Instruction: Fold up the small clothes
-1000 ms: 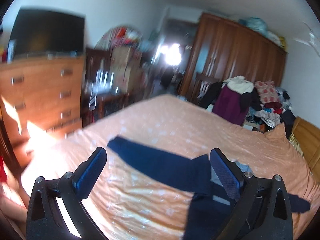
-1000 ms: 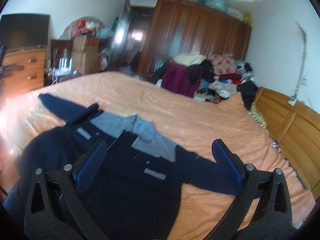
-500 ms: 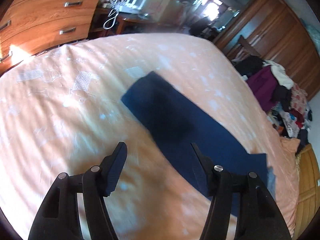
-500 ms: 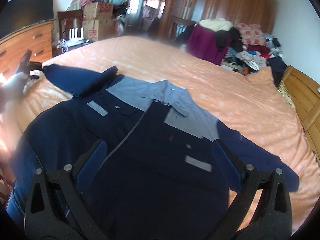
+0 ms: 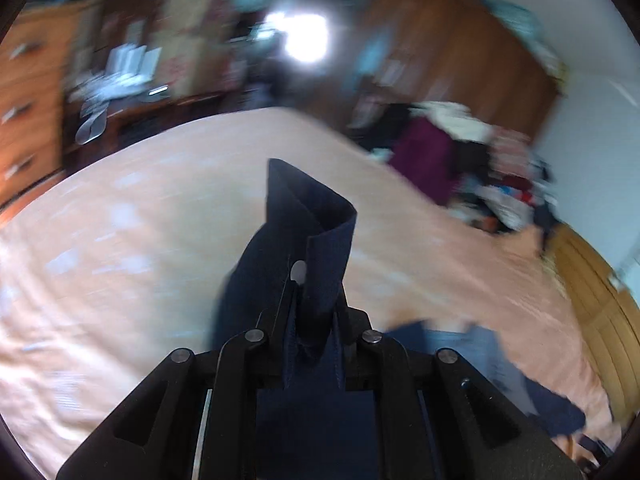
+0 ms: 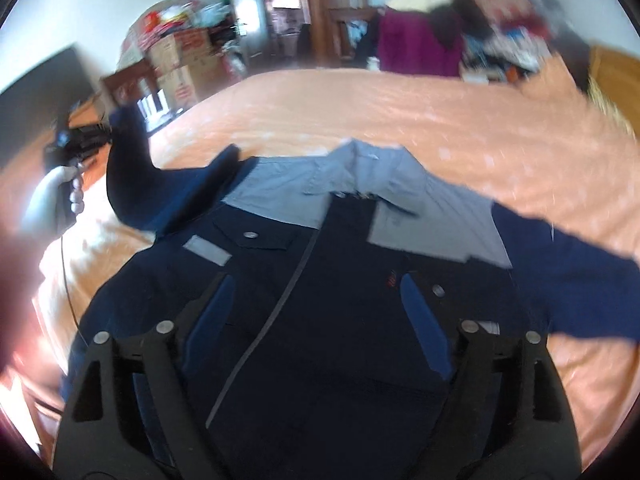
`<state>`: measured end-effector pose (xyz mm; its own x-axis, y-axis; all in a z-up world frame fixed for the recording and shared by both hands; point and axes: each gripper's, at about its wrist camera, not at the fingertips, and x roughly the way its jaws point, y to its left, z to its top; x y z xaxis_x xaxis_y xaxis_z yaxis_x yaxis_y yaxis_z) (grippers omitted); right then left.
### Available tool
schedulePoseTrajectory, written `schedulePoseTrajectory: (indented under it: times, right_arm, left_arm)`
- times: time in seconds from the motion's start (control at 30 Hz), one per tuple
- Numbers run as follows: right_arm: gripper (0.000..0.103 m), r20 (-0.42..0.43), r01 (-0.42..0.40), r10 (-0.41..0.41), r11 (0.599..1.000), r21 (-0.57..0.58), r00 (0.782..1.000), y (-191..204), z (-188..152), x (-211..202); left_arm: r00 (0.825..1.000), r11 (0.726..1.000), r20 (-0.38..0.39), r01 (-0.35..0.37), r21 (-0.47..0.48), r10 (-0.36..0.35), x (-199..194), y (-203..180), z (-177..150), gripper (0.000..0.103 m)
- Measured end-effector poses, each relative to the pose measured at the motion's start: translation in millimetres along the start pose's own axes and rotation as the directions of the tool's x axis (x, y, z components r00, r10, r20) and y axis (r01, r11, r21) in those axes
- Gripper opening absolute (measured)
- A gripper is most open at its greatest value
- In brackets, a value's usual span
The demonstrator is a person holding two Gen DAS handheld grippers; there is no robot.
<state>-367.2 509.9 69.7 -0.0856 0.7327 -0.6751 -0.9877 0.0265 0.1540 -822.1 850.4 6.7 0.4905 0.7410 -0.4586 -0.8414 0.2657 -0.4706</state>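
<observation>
Left wrist view first: my left gripper (image 5: 310, 300) is clamped tight on the cuff end of the jacket sleeve (image 5: 296, 248), which sticks up out of the jaws, folded over on itself, with a small round snap showing just above the fingertips. Beyond it is the orange bedspread (image 5: 120, 240), blurry, and at the lower right a bit of the jacket's grey part lies on the bed. Right wrist view: my right gripper (image 6: 316, 320) is spread wide with nothing in it, hovering over the navy jacket (image 6: 320, 320), which lies flat on the bed, front up, grey collar (image 6: 360, 176) at the far side. Its right sleeve stretches out flat to the right. On the left, that other sleeve is lifted off the bed, and my gloved hand (image 6: 52, 200) is there holding the left tool.
</observation>
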Motion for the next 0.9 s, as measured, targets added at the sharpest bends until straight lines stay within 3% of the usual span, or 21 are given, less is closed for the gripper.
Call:
schedulePoseTrajectory:
  times: [0.03,0.1,0.17,0.23,0.33,0.37,0.43,0.47,0.5,0.57,0.63,0.67,0.73,0.77,0.83,0.9]
  right_arm:
    - [0.08,0.0,-0.002,0.002,0.999,0.034,1.0,-11.9,-2.0,-3.3]
    - [0.08,0.008,0.008,-0.009,0.996,0.094,1.0,-34.9,-5.9,-12.2]
    - [0.08,0.013,0.026,-0.028,0.99,0.137,1.0,-55.0,-10.1,-21.6]
    - [0.08,0.012,0.05,-0.053,0.981,0.186,0.999,-76.1,-17.6,-30.8]
    - [0.081,-0.015,0.079,-0.077,0.966,0.248,0.997,-107.0,-30.9,-37.4]
    - [0.081,-0.023,0.081,-0.077,0.962,0.262,0.997,-113.5,-33.4,-36.4]
    - [0.081,-0.043,0.082,-0.073,0.953,0.291,0.996,-126.5,-40.3,-34.9]
    - [0.081,-0.047,0.077,-0.066,0.951,0.3,0.997,-131.8,-42.5,-33.2]
    - [0.081,-0.051,0.067,-0.054,0.949,0.307,0.997,-135.6,-43.4,-29.8]
    - [0.081,-0.056,0.047,-0.031,0.951,0.307,0.998,-141.3,-43.5,-21.7]
    - [0.081,-0.055,0.023,-0.007,0.955,0.294,0.998,-143.6,-36.0,-11.0]
    - [0.081,-0.052,0.009,0.006,0.958,0.288,0.999,-143.3,-29.7,-4.3]
    - [0.081,-0.049,-0.013,0.029,0.958,0.285,0.998,-144.1,-23.6,6.9]
    - [0.081,-0.05,-0.031,0.048,0.957,0.29,0.998,-144.3,-19.3,14.6]
    - [0.081,-0.049,-0.073,0.092,0.95,0.304,0.995,-149.9,-19.2,29.1]
    - [0.081,-0.049,-0.095,0.116,0.946,0.309,0.992,-155.3,-12.0,44.7]
  left_arm:
    - [0.997,0.996,0.002,0.079,0.044,-0.079,1.9,-42.2,-0.2,0.013]
    - [0.973,0.967,-0.018,0.231,0.109,-0.23,8.4,-121.1,-5.9,0.013]
    - [0.931,0.918,-0.055,0.366,0.153,-0.362,18.1,-199.1,-19.8,0.013]
    - [0.887,0.866,-0.111,0.462,0.192,-0.449,31.9,-263.3,-40.3,0.014]
    - [0.816,0.803,-0.254,0.568,0.183,-0.519,63.0,-340.0,-89.5,0.031]
    - [0.803,0.796,-0.289,0.579,0.174,-0.521,67.3,-351.3,-104.1,0.031]
    - [0.761,0.771,-0.36,0.619,0.152,-0.54,65.9,-362.9,-134.7,0.032]
    - [0.754,0.768,-0.376,0.623,0.15,-0.538,58.9,-358.8,-145.5,0.032]
    - [0.756,0.773,-0.384,0.617,0.148,-0.53,50.4,-349.5,-153.4,0.032]
    - [0.79,0.804,-0.372,0.573,0.162,-0.488,36.8,-322.6,-155.1,0.034]
    - [0.859,0.867,-0.337,0.462,0.186,-0.385,20.0,-276.9,-145.7,0.035]
    - [0.901,0.907,-0.316,0.371,0.201,-0.298,15.1,-245.6,-138.3,0.035]
    - [0.939,0.951,-0.312,0.218,0.219,-0.143,14.8,-195.0,-131.7,0.035]
    - [0.946,0.961,-0.315,0.155,0.231,-0.077,15.1,-176.4,-132.7,0.035]
    - [0.933,0.971,-0.36,0.065,0.229,0.022,21.6,-138.7,-133.2,0.035]
    - [0.919,0.972,-0.393,0.067,0.226,0.028,28.1,-125.3,-137.7,0.035]
